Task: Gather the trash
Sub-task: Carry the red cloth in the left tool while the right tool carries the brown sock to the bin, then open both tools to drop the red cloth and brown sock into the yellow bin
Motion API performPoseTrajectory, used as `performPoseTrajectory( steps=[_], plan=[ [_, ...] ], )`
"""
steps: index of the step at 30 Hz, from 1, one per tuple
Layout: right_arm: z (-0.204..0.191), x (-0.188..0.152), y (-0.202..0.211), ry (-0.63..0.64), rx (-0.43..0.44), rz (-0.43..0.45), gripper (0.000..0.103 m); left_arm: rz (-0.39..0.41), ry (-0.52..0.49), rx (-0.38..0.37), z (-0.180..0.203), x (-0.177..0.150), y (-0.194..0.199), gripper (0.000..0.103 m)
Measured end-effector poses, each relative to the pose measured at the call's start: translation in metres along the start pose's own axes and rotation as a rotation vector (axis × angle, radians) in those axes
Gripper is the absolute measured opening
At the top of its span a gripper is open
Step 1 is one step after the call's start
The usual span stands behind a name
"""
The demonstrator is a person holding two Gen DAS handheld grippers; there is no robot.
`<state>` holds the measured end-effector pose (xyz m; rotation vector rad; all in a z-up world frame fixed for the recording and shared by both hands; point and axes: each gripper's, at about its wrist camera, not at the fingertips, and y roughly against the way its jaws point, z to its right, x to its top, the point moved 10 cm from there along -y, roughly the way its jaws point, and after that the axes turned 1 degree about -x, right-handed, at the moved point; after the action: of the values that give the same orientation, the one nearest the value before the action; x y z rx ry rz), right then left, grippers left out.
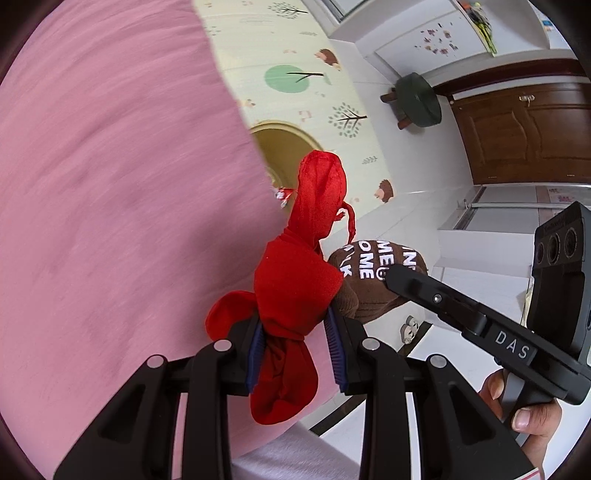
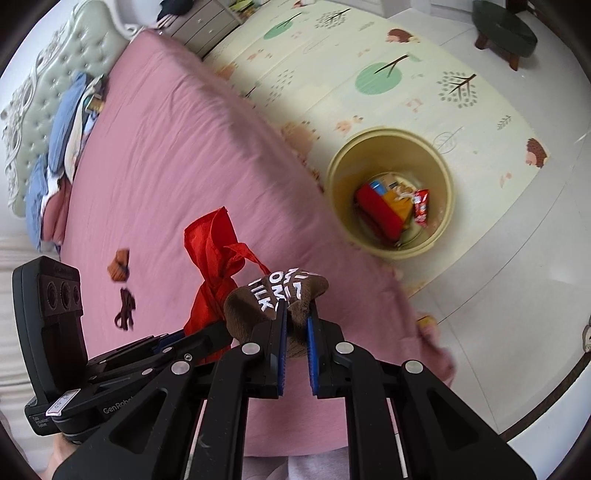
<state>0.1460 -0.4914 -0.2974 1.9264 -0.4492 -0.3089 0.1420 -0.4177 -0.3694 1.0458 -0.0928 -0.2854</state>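
My left gripper is shut on a knotted red cloth, which sticks up between its blue pads, above the edge of the pink bed. Right beside it, my right gripper is shut on a brown knitted piece with white lettering. The left wrist view shows the same brown piece at the right gripper's tips. A yellow round bin stands on the floor past the bed's edge, with several colourful wrappers inside. In the left wrist view the bin is half hidden behind the red cloth.
Two small brown scraps lie on the pink sheet. Blue and white bedding is piled at the headboard. A patterned play mat covers the floor under the bin. A dark green stool and a brown door are beyond.
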Motion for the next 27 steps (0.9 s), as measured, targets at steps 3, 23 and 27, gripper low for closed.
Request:
performPoseTrajectory(
  steps=[3, 23, 27],
  plan=[
    [0.020, 0.018, 0.006, -0.020, -0.005, 0.010, 0.009, -0.009, -0.027, 0.005, 0.019, 0.017, -0.012, 0.030],
    [0.079, 0.101, -0.002, -0.095, -0.022, 0.021, 0.009, -0.084, -0.074, 0.022, 0.064, 0.102, -0.068, 0.030],
    [0.084, 0.117, -0.001, -0.098, -0.029, 0.035, 0.009, -0.080, -0.081, 0.019, 0.068, 0.118, -0.072, 0.031]
  ],
)
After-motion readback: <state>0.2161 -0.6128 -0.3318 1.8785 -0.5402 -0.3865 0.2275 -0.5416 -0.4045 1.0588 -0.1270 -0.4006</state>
